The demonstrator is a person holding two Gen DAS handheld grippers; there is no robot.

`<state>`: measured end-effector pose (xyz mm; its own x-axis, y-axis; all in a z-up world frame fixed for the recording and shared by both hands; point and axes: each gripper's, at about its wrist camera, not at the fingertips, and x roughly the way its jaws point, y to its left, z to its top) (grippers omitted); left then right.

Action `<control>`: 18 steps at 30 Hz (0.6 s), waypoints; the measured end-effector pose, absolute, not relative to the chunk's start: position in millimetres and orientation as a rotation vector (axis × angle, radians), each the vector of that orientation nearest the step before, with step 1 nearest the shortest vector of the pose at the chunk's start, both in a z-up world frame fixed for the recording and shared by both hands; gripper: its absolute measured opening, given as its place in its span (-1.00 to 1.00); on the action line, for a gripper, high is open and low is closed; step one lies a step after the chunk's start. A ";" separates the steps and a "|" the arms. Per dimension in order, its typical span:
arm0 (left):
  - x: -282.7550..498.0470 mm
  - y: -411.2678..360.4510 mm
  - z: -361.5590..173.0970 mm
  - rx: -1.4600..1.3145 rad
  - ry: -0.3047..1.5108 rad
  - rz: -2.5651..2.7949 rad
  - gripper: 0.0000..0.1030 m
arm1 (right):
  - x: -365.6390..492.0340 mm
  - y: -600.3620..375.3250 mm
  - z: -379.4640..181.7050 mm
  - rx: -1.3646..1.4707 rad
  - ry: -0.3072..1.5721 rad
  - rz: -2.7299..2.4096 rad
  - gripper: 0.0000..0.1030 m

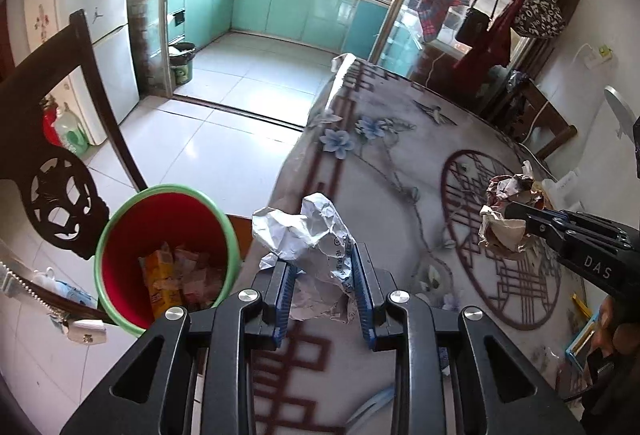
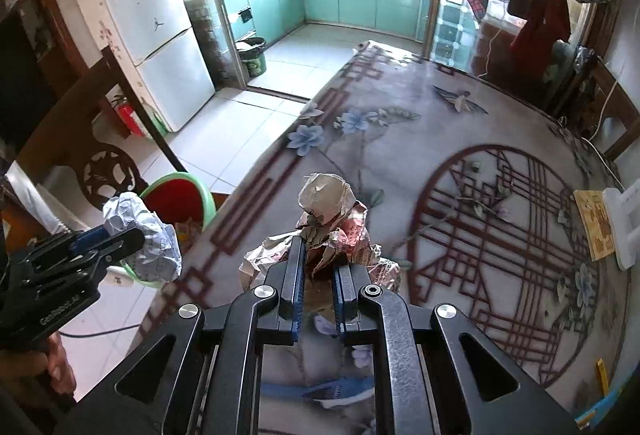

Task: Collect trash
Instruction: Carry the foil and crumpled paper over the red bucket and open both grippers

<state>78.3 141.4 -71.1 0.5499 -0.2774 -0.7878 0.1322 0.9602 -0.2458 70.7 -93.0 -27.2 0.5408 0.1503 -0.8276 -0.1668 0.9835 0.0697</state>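
Blue-padded fingers of the left gripper pinch a white paper wad at the table edge, with the red bin just down-left: nearer arm by far. Out right, the right gripper clamps a brown crumpled wrapper above mid-table, well away from that bin.

A home: dining table, fridge, teal-cabineted kitchen beyond.

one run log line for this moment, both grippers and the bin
left gripper: shut on white paper wad | right gripper: shut on brown paper wad | red bin: beside table, holds trash
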 end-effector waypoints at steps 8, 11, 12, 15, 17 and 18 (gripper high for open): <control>79.9 176.5 -72.2 -0.185 0.954 -0.193 -0.51 | 73.6 -63.9 -26.5 -0.041 0.981 0.220 -0.77; 78.2 192.3 -74.8 -0.194 0.956 -0.168 -0.51 | 75.6 -54.6 -26.8 -0.047 0.982 0.232 -0.77; 77.5 197.9 -75.9 -0.197 0.957 -0.158 -0.50 | 75.9 -50.0 -27.1 -0.050 0.982 0.238 -0.77; 75.7 213.0 -78.5 -0.207 0.959 -0.132 -0.50 | 77.6 -38.5 -28.7 -0.059 0.985 0.252 -0.77; 74.2 222.5 -80.7 -0.214 0.959 -0.115 -0.50 | 78.7 -29.6 -29.9 -0.067 0.987 0.265 -0.77; 73.3 227.2 -82.2 -0.217 0.960 -0.106 -0.50 | 79.6 -26.0 -30.6 -0.070 0.989 0.271 -0.77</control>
